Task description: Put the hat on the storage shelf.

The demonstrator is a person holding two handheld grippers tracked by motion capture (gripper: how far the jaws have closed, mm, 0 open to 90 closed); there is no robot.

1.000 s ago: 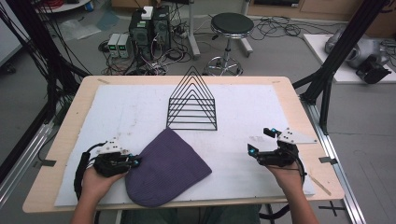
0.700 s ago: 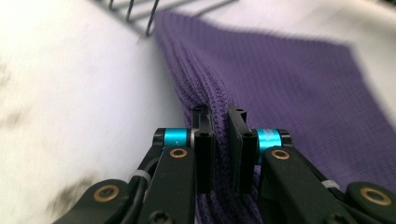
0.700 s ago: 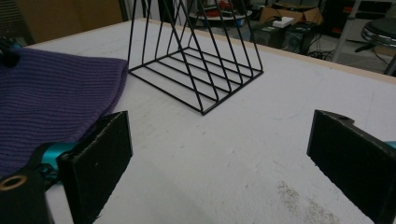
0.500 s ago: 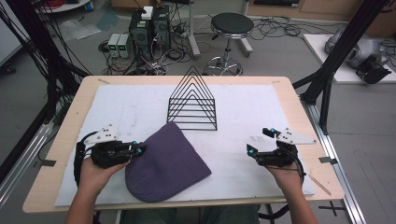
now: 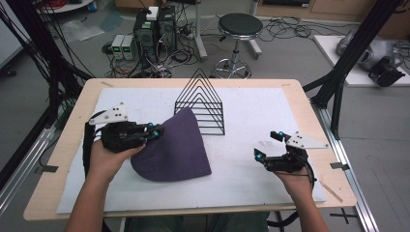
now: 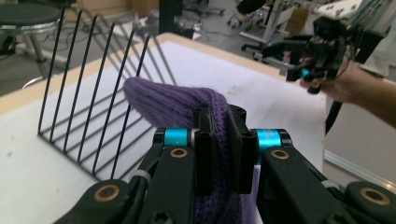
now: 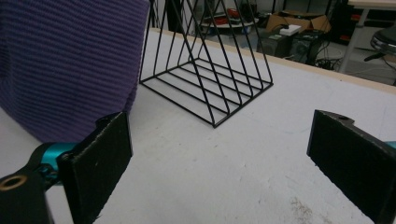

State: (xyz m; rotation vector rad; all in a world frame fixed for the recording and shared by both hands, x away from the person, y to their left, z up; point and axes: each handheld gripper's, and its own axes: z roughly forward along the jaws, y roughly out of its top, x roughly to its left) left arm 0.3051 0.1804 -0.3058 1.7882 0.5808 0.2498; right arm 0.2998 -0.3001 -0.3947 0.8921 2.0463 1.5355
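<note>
A purple knitted cloth [image 5: 176, 145] hangs from my left gripper [image 5: 155, 132], lifted at its left edge while its lower part still rests on the white mat [image 5: 251, 121]. Seen from the left gripper view, the jaws are shut on a fold of the cloth [image 6: 187, 105], gripper [image 6: 220, 154]. A black wire rack [image 5: 200, 104] of triangular frames stands just behind the cloth, rack [image 7: 205, 84]. My right gripper [image 5: 267, 145] rests open on the mat at the right, its pads [image 7: 100, 163] wide apart with nothing between them, gripper [image 7: 219, 163]. The cloth [image 7: 65, 65] rises at the upper left of the right gripper view.
The wooden table [image 5: 72, 125] carries the mat. Beyond its far edge are a round stool [image 5: 240, 26], computer boxes [image 5: 154, 24] and cables on the floor. Black frame posts [image 5: 348, 72] stand at the right.
My left gripper has risen and moved toward the rack, pulling the cloth's edge up from lying flat. The right gripper has stayed in place.
</note>
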